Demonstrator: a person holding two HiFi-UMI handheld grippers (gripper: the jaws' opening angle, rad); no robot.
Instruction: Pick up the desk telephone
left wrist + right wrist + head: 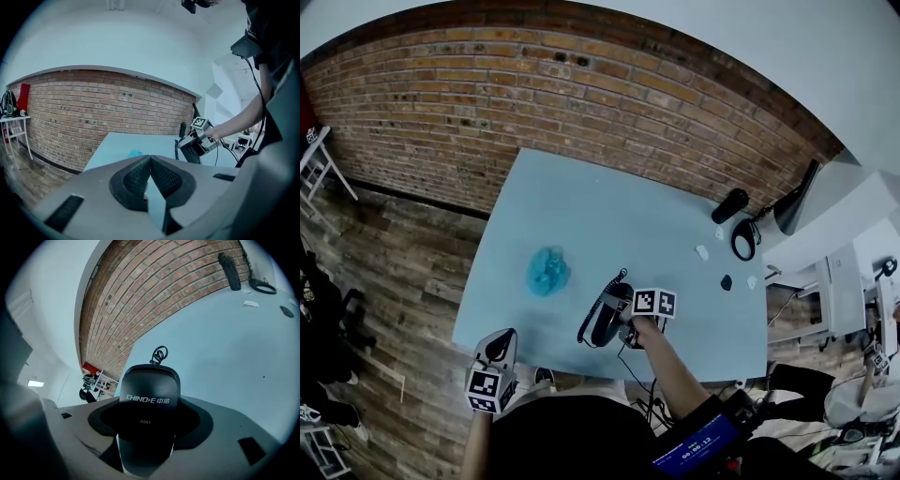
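Nearest the person, the left tool [498, 349] hangs off the near edge of the surface [581, 202], well left of the phone [607, 321]. Its jaws are pressed together with nothing between them, so it has no part in the lift. The right tool [147, 430] is clamped on the phone: its own view shows the black body filling the gap between widely spread jaws, with the pads against both sides. From the left tool's side the phone looks tilted, one end raised off the surface. The grasp is therefore made, and the step in hand seems to be the lift itself. The coiled cord [602, 298] runs along the phone's left side and rests on the surface. The next move calls for a steady rise with the grip kept firm, letting the cord follow without snagging. A blue wad [547, 271] lies left of the phone, apart from it. Far beyond the phone, to its right, sit a black cylinder [729, 205] and a black ring [743, 240], well apart from it.
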